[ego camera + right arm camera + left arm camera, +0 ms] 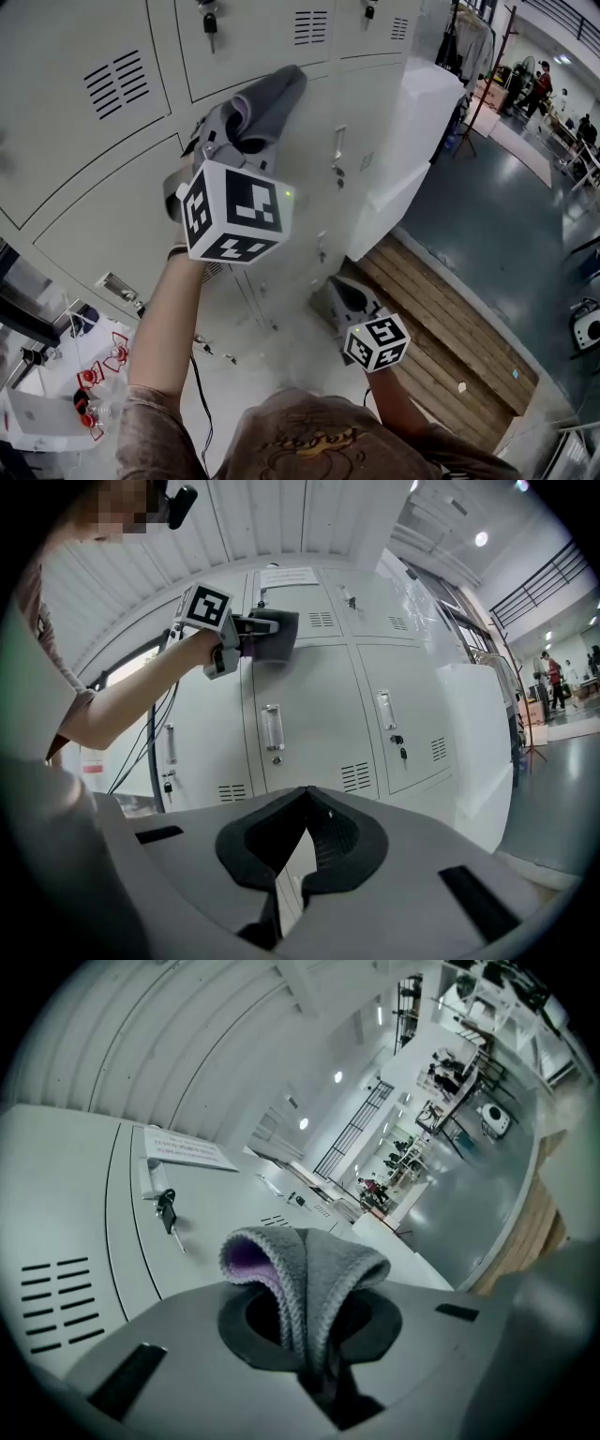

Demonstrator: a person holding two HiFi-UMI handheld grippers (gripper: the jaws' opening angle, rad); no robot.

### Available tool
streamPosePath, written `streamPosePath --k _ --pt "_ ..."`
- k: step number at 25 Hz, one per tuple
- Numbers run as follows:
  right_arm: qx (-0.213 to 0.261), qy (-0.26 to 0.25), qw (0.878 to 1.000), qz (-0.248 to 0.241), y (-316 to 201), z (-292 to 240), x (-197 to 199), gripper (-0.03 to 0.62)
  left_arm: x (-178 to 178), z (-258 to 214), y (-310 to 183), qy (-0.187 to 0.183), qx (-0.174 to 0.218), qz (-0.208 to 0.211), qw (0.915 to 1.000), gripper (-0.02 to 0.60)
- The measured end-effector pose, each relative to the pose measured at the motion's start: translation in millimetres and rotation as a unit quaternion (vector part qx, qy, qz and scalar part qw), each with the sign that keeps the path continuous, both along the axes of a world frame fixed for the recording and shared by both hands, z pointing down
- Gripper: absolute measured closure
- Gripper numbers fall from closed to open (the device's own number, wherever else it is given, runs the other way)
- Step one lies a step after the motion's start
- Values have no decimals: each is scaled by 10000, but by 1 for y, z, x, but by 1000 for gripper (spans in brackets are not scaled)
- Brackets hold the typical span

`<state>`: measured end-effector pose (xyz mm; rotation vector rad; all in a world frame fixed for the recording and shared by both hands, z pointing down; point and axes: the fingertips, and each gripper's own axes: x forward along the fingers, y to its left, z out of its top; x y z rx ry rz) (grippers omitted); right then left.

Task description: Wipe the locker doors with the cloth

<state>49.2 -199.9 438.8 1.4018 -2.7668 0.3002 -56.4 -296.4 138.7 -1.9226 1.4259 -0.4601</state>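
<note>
**Cloth** [270, 105] [309, 1279] [275, 636]: grey knit with a lilac inner face, folded over on itself. It sits upper centre in the head view, against the pale grey locker front. In the right gripper view it lies at the lower edge of an upper-row door, left of centre. Whether it presses flat on the metal cannot be told.

**Left tool** [236, 139] [314, 1340] [246, 630]: jaws clamped on the cloth, whose fold bulges out above them. It is raised high on an outstretched bare forearm [169, 300]. Its marker cube [234, 211] fills the middle of the head view.

**Right tool** [345, 292] [305, 794]: jaws together, tips meeting, nothing between them. It is held low, at lower right of centre in the head view, well apart from the cloth and facing the lower doors. Its marker cube [377, 342] is just below it.

**Locker doors** [103, 225] [66, 1204] [319, 705]: light grey, in two rows, each with vent slots [117, 82] and a vertical handle [272, 727].

**Keys**: one hangs from an upper lock [210, 21]. Another is seen at left in the left gripper view [166, 1208].

**Paper label** [183, 1152] [289, 576]: on an upper door, above the cloth.

**Wooden platform** [450, 319]: planked, at the foot of the lockers, right half of the head view.

**Floor** [497, 216]: dark, glossy, at right.
</note>
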Motion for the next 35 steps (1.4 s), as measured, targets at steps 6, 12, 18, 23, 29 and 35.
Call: streamPosePath --k 6,12,18,23,29,35 --pt "21 -10 10000 51 -2 -2 4 597 -5 -24 -8 -42 157 -181 9997 543" --pt "39 -24 9999 111 -5 -3 8 597 -5 -20 -23 -290 89 -429 9986 541" --pt "36 -41 9999 164 -7 -3 13 597 -2 -4 -34 -358 -154 -492 9980 541" --pt "4 -51 9998 210 -7 0 16 597 1 15 -41 -416 -419 -542 9968 541" --pt "-26 -85 9996 251 -7 2 18 597 3 38 -44 -446 -681 -567 9951 541" --pt "-59 -101 9996 242 -6 6 14 597 4 70 -47 -511 -962 -641 9920 541"
